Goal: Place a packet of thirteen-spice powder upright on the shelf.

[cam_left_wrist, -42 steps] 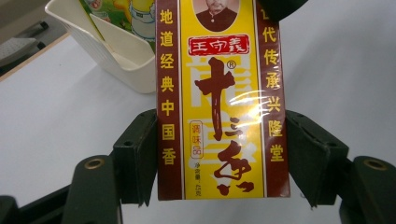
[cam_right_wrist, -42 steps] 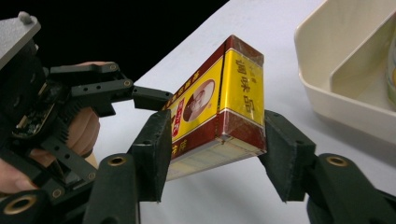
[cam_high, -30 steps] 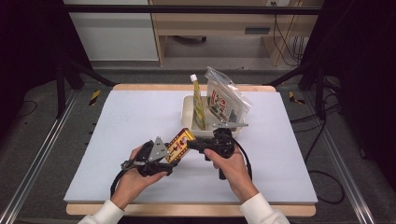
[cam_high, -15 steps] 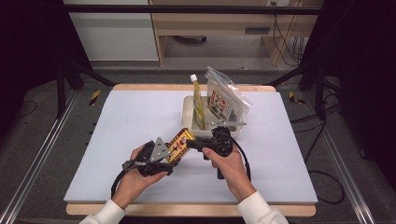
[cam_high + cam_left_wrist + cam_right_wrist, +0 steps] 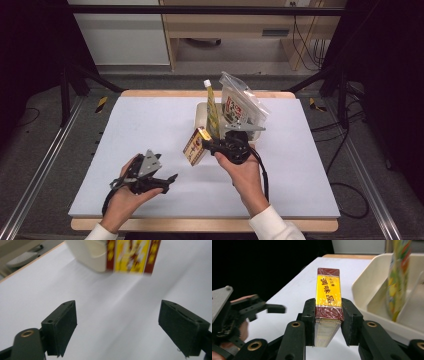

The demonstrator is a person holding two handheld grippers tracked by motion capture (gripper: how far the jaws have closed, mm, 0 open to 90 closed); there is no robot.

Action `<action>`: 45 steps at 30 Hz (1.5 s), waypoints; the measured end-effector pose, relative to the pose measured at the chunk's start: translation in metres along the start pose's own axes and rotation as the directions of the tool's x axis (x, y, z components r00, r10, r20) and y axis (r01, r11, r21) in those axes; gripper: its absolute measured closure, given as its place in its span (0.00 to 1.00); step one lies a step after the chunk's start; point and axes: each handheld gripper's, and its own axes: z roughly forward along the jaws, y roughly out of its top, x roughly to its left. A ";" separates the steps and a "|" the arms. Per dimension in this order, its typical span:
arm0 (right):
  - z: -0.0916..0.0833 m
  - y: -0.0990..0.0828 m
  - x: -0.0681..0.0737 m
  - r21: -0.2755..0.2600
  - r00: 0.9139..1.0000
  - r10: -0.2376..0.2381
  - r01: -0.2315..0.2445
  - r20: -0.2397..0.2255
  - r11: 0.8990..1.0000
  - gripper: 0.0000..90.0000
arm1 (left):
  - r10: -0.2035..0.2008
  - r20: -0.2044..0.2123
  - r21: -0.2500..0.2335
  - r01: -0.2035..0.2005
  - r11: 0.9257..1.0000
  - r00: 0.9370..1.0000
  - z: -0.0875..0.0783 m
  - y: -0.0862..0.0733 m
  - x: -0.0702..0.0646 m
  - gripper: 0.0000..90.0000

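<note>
Slippage is the main risk: the right hand-held gripper clamps the yellow box only at its lower end, above the tabletop, so it could twist loose. The left hand-held gripper, its jaws just opened, is empty. The cream bin holds a yellow pouch and a clear bag.

A cream tray sits toward the far side of the white table — upright in it, a yellow tube beside a clear packet.
</note>
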 end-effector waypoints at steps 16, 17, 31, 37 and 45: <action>0.002 0.010 -0.012 -0.023 0.998 0.036 -0.035 0.042 0.999 0.76 | -0.194 -0.140 -0.014 0.194 0.981 0.971 -0.045 -0.069 0.041 0.13; 0.002 0.010 -0.012 -0.024 0.998 0.041 -0.040 0.044 0.999 0.76 | -0.205 -0.140 -0.017 0.204 0.979 0.969 -0.046 -0.071 0.042 0.13; -0.003 0.018 -0.014 -0.056 0.995 0.072 -0.068 0.067 0.996 0.75 | -0.248 -0.177 -0.028 0.247 0.969 0.952 -0.057 -0.082 0.047 0.11; -0.004 0.022 -0.012 -0.072 0.995 0.068 -0.062 0.079 0.995 0.76 | -0.234 -0.180 -0.011 0.235 0.972 0.955 -0.055 -0.082 0.046 0.11; -0.004 0.028 -0.009 -0.088 0.994 0.064 -0.056 0.091 0.994 0.76 | -0.229 -0.184 -0.004 0.233 0.973 0.956 -0.055 -0.082 0.046 0.11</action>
